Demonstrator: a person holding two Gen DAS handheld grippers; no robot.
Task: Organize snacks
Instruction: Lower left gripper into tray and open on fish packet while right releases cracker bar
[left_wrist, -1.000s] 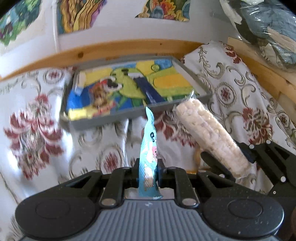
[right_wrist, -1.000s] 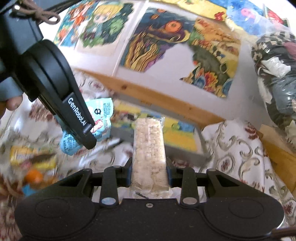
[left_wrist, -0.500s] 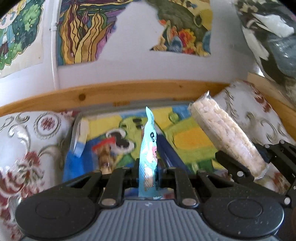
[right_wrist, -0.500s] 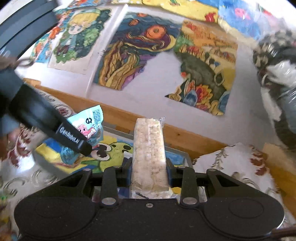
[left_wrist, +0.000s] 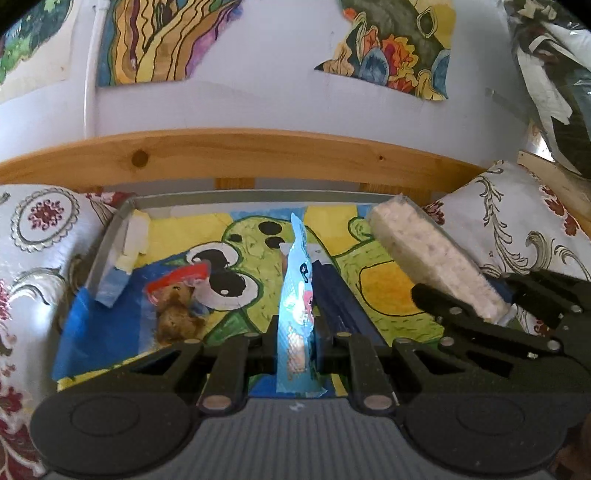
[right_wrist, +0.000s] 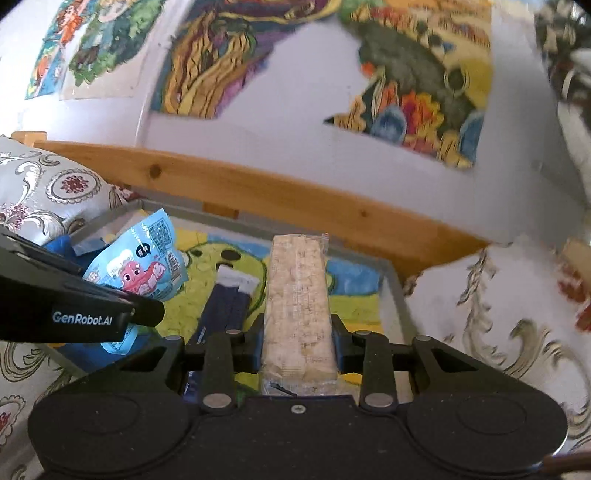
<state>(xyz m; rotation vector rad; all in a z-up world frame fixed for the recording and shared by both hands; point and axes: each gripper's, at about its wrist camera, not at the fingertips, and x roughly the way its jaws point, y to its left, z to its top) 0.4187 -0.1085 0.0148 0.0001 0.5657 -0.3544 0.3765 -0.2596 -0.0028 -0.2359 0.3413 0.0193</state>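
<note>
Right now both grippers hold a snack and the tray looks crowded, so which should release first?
Probably the left gripper: its blue packet hangs over bare tray; the rice bar crowds the navy packet.

The dark blue packet (right_wrist: 225, 310) lies partly hidden behind the right tongs (right_wrist: 298, 341).

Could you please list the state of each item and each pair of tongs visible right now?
Left tongs: shut on the blue snack packet.
Blue snack packet: held upright, edge-on, over the tray.
Right tongs: shut on the rice cracker pack.
Rice cracker pack: sealed, held lengthwise over the tray.
Tray: holds snacks already.
Dark blue bar: lying flat in the tray.
Red-topped snack bag: lying in the tray.
</note>
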